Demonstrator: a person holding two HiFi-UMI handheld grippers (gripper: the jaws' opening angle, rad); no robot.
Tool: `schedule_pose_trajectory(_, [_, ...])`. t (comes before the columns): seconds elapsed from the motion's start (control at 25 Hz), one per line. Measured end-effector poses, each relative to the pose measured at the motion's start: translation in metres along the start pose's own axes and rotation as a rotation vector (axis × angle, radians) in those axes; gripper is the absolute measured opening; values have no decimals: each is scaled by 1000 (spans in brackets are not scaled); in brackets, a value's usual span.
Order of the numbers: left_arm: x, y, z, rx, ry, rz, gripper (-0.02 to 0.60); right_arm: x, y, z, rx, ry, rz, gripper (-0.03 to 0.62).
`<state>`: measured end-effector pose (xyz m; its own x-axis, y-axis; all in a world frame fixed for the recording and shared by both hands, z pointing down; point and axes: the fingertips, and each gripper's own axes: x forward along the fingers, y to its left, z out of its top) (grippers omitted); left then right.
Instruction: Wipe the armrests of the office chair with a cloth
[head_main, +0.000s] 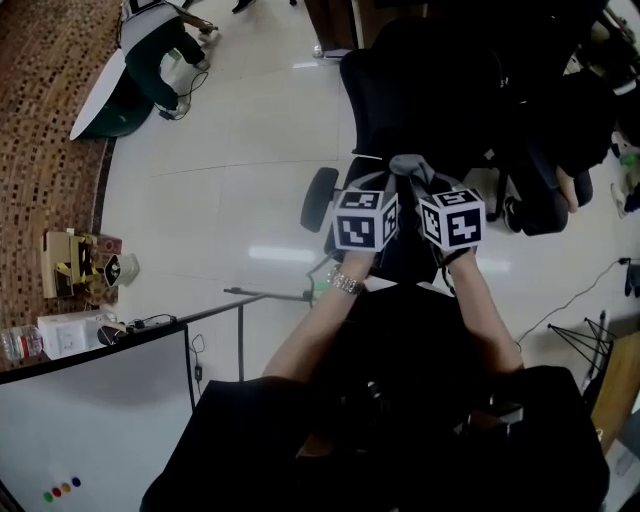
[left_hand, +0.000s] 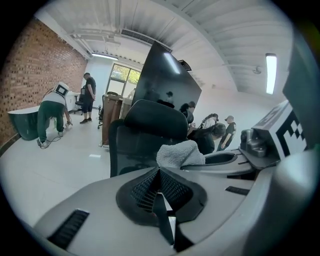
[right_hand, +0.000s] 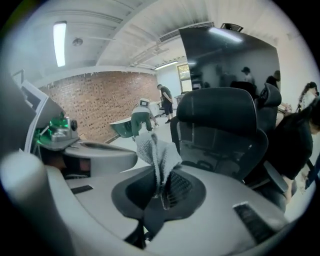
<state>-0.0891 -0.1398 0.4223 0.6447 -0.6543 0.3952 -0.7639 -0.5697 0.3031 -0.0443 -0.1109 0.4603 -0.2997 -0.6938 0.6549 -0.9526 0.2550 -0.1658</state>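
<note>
Overhead, far left: a person (head_main: 155, 60) bends beside a tub (head_main: 100, 105) on the floor (head_main: 230, 180).
Armrest (head_main: 318, 198): black pad at the left side of the chair (head_main: 420, 90).
Left gripper (left_hand: 159, 172): fingers (left_hand: 142, 187) pressed together, with nothing seen between them. The cloth (right_hand: 156, 152) sits just past their tips.
Cloth: grey and bunched, held in the air in front of the chair back. It is right of the armrest and not touching it.
Right gripper (right_hand: 162, 189): its fingers (right_hand: 179, 186) pinch the cloth's lower end, and the rest stands up out of them. It is just beside the left gripper.
Chair: black, its back facing both grippers.
</note>
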Motion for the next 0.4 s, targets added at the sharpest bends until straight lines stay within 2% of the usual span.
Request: schedule_pose_trajectory(0.4, [-15,7,4,-7,-26,-41,0,-14,31,12,33,-78,22,34])
